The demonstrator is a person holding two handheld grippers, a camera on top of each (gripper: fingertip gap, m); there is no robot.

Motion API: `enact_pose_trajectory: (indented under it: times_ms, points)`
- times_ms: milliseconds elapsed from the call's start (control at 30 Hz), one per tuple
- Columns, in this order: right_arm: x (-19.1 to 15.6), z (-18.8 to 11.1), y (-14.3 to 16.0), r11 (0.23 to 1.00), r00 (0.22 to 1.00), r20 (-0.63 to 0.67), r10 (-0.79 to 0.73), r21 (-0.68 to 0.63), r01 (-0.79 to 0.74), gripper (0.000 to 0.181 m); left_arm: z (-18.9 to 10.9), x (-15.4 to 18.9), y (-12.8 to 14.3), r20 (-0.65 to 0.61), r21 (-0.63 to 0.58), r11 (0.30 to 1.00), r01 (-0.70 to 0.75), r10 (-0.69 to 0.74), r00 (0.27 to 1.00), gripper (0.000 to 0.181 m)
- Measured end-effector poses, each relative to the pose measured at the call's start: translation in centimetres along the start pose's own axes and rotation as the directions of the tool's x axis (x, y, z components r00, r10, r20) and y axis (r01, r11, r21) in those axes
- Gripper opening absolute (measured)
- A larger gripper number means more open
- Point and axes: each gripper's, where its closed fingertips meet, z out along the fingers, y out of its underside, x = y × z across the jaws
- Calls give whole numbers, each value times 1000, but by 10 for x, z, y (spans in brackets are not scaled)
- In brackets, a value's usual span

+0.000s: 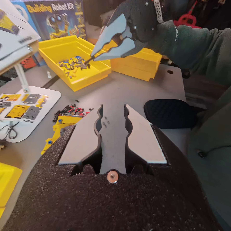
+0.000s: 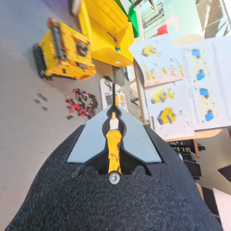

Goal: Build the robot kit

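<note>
My left gripper (image 1: 113, 106) is open and empty, low over the grey table (image 1: 118, 90), with several small nuts (image 1: 105, 120) on the table between its fingers. My right gripper (image 2: 113, 107) is shut on a thin black axle rod (image 2: 113, 96) that sticks out past its tips. In the left wrist view the right gripper (image 1: 93, 58) hangs above a yellow bin (image 1: 77, 70) of small dark parts (image 1: 75, 65), with the black axle rod (image 1: 89, 60) in its tips. A yellow brick-built robot body (image 2: 65, 52) lies on the table.
A pile of red and black pins (image 1: 71, 111) lies left of my left gripper, next to a yellow beam assembly (image 1: 58, 130). Instruction sheets (image 2: 175, 87) stand on a holder. More yellow bins (image 1: 135, 67), a kit box (image 1: 56, 18) and a dark chair seat (image 1: 168, 113) surround the space. Tip to tip, the grippers are about 15 centimeters apart.
</note>
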Motion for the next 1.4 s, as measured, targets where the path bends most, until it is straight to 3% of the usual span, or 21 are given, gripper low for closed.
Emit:
enact_pose_trajectory:
  times_ms: [100,167,333,567,1400]
  points:
    - [70,16,51,998,993,-113,-10,-66,3,4,-20,-17,8,132,75,997,9,-19,991,35]
    - [98,31,83,992,988,-144,-54,-122,36,4,-28,-26,21,196,102,994,35,-54,979,38]
    - [126,69,122,984,983,-145,-117,-149,95,3,-45,-58,48,402,162,986,-33,-36,915,38]
    - [124,93,128,978,977,-107,-182,-122,169,3,-54,-80,59,508,200,975,-102,-14,861,38]
    - [128,105,131,972,970,-94,-223,-102,213,3,-47,-94,78,552,140,983,-118,22,834,37]
